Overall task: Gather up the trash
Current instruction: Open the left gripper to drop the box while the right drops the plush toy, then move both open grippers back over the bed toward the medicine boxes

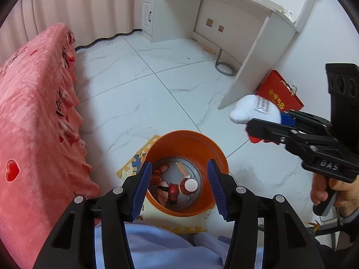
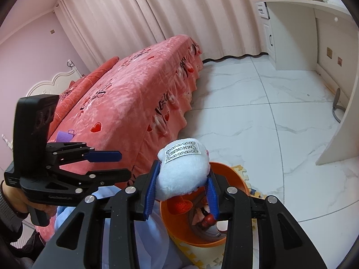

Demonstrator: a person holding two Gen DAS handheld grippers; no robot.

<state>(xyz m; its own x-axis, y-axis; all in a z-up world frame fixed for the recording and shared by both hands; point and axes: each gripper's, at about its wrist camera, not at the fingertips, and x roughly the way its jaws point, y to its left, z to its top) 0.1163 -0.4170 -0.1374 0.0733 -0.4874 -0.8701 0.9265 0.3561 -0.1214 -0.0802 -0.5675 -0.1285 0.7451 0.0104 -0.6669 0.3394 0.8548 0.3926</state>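
An orange trash bin [image 1: 215, 152] stands on the floor and holds several small items, among them a red bottle with a white cap [image 1: 189, 186]. My left gripper [image 1: 179, 190] is open and empty, directly above the bin. My right gripper [image 2: 182, 190] is shut on a white plush toy [image 2: 184, 174] with a sewn label and red parts, held above the bin's near rim [image 2: 233, 172]. In the left wrist view the toy [image 1: 255, 109] and right gripper [image 1: 264, 125] hang to the right of the bin. The left gripper [image 2: 105, 163] shows at left in the right wrist view.
A bed with a pink heart-print cover [image 1: 33, 112] runs along the left. A white desk [image 1: 224, 18] stands at the back right, with a red box [image 1: 280, 94] leaning by its leg. A yellow foam mat [image 1: 132, 163] lies under the bin. Light blue cloth [image 1: 161, 246] is below.
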